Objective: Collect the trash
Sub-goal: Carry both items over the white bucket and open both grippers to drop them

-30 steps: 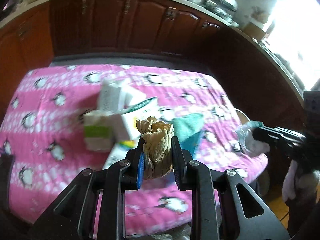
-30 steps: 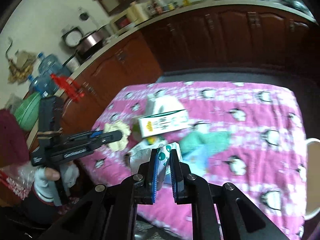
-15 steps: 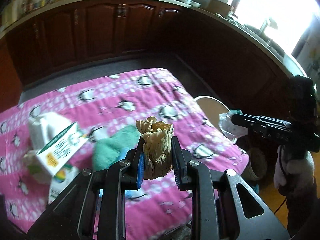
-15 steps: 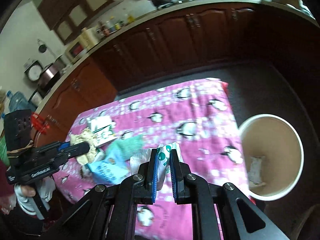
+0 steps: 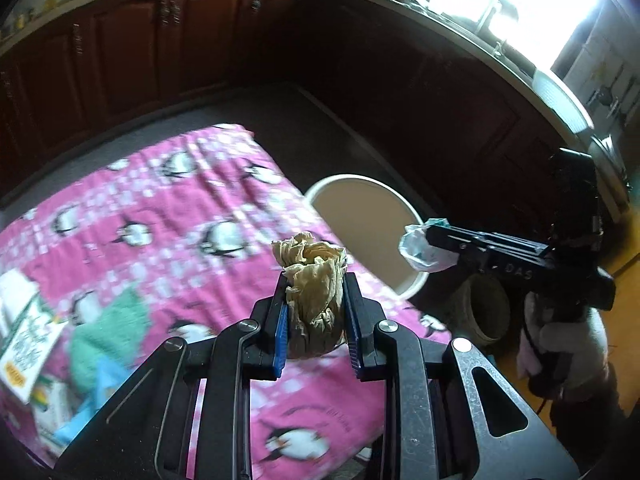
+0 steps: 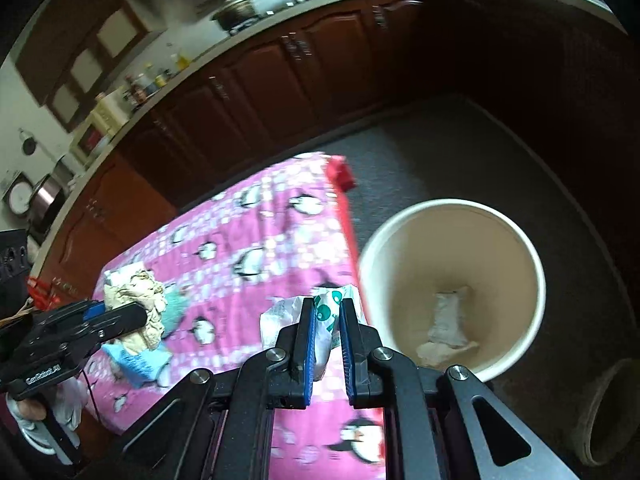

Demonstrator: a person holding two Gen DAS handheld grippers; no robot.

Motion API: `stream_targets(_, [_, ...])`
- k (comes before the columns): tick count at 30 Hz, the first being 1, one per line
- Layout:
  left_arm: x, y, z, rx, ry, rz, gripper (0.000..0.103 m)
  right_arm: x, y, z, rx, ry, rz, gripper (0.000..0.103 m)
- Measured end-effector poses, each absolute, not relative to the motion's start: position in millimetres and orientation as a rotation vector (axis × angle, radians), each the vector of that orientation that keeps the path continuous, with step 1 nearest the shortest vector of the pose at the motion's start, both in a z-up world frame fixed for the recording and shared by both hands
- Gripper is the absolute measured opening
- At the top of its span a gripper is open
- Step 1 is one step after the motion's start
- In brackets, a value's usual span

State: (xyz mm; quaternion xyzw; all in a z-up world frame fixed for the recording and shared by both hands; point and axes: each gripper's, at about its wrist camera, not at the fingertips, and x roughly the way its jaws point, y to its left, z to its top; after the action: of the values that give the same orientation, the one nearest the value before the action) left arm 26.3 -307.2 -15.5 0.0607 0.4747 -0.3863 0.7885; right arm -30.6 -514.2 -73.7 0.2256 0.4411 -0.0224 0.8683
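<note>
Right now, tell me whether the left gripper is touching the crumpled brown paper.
Touching. The left wrist view shows the left gripper shut on the crumpled brown paper, both pads pressed against its sides.

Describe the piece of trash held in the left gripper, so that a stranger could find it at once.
Find the pink penguin-print cloth beside the pale round bin. Above its near edge, the left gripper is shut on a crumpled tan paper wad. The other held piece is a white wrapper with green print.

Cloth [image 5: 168, 216]: pink with white checks and black-and-white penguins. Bin [image 6: 516, 240]: cream, white rim. Crumpled paper [image 5: 314, 296]: tan. Wrapper [image 6: 326, 316]: white with teal print. Gripper pads [image 6: 307, 344]: blue; frames black. Cabinets [image 5: 128, 52]: dark reddish-brown.
</note>
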Motion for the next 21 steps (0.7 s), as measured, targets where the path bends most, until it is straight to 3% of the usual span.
stream_targets(21, [52.8,-417.9,-80.7,0.041,1.160,-0.927,0.022,-35.7,-581.3,-144.9,0.491,1.037,-0.277,0.011])
